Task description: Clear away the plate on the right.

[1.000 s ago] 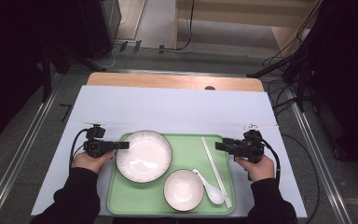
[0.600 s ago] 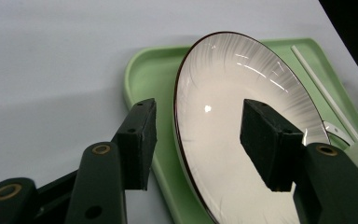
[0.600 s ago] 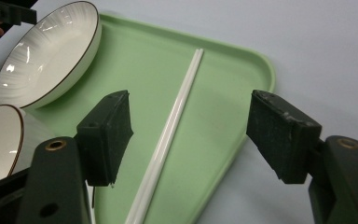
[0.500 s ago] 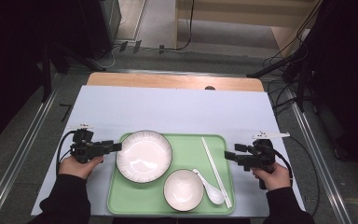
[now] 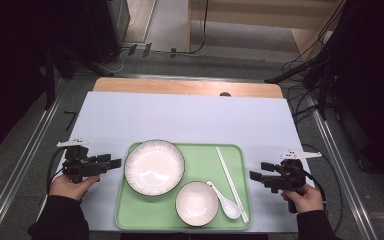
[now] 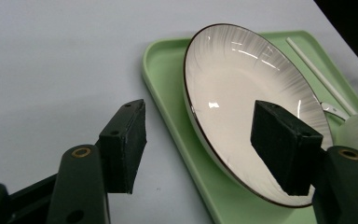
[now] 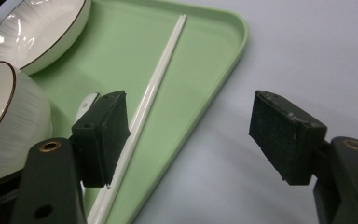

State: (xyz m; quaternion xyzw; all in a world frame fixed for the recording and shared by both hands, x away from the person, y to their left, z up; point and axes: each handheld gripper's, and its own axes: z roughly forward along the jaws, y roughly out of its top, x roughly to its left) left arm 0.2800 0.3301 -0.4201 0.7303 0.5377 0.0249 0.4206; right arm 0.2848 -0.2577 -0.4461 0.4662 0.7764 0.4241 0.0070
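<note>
1. My left gripper (image 5: 111, 163) sits just off the left edge of the green tray (image 5: 202, 160), level with the plate. Its jaws have just been opening and now stand released, with nothing between them.
2. In the left gripper view the tray's left rim (image 6: 168, 100) runs up through the gap between my jaws, clear of both pads, with bare table beneath the near jaw.
3. The white ribbed plate (image 5: 154, 166) with a dark rim lies straight ahead of the left gripper, in the tray's near-left part. In the left gripper view the far jaw stands in front of the plate (image 6: 242, 88); I cannot tell whether it touches.
4. My right gripper (image 5: 259, 171) rests just off the tray's right edge, pointing inward. Its jaws are spread wide and hold nothing.
5. In the right gripper view the tray's right rim (image 7: 216, 81) passes through the gap, touching neither pad.
6. The white chopsticks (image 5: 231, 182) lie just inside that rim, ahead of the right gripper; they run past the near jaw's tip (image 7: 156, 86).
7. Beyond them lie a white soup spoon (image 5: 223, 201) and a small white bowl (image 5: 196, 203), the bowl farther from the right gripper.
</note>
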